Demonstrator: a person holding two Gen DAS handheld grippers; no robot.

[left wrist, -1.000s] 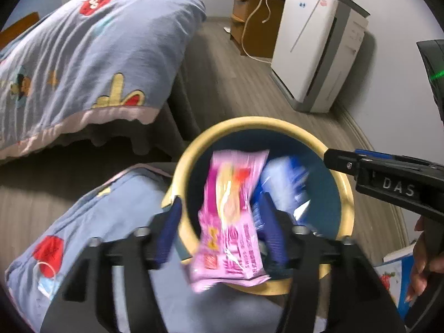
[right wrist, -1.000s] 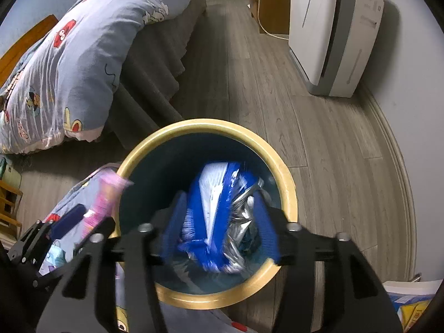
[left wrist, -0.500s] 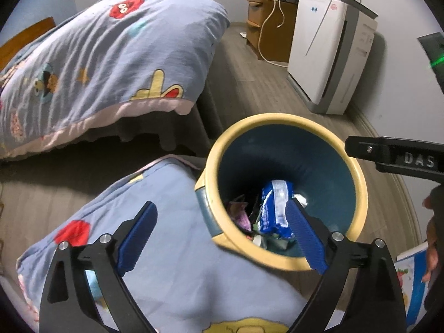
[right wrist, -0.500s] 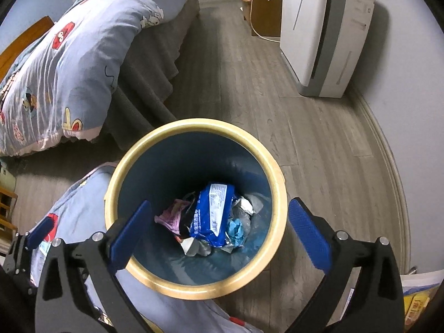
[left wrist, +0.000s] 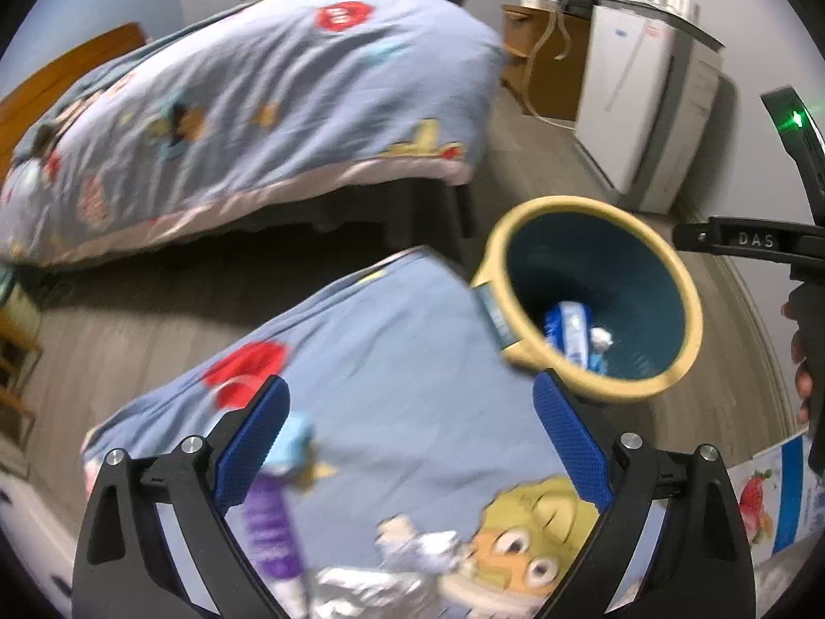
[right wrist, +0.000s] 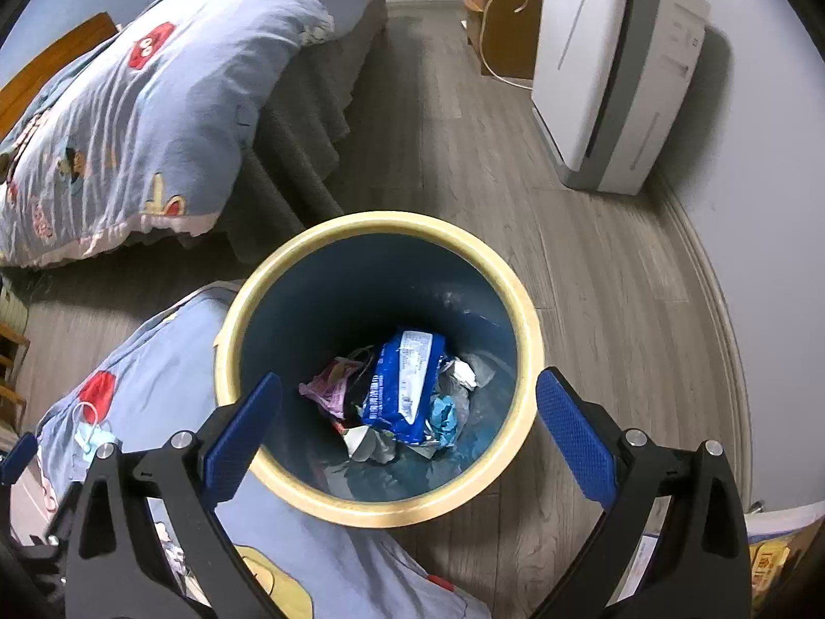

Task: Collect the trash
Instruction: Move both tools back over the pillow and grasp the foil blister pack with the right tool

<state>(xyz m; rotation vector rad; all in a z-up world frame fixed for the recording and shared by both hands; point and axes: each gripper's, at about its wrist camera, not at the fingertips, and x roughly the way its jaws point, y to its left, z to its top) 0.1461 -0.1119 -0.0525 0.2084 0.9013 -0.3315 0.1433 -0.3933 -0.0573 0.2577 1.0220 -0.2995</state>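
Both grippers, left [left wrist: 407, 443] and right [right wrist: 407, 433], are held with jaws wide apart and empty beside the yellow-rimmed trash bin [right wrist: 526, 299].

A second ago a pink wrapper was clamped in the left gripper and a blue packet in the right one over the bin; both have since been dropped, so this delivery can be judged done. On the large cartoon-print quilt [left wrist: 392, 340] at 9 o'clock of the bin, more litter is seen under the left gripper: a purple wrapper [left wrist: 270, 521] and crumpled silver foil [left wrist: 361, 588], probably the next pick. At the bin's bottom the blue packet [right wrist: 402, 381] lies flat, its long axis running from 12 to 6 o'clock, the printed back facing up. The smaller pink wrapper [right wrist: 332, 387] lies crumpled at its 9 o'clock, touching it.
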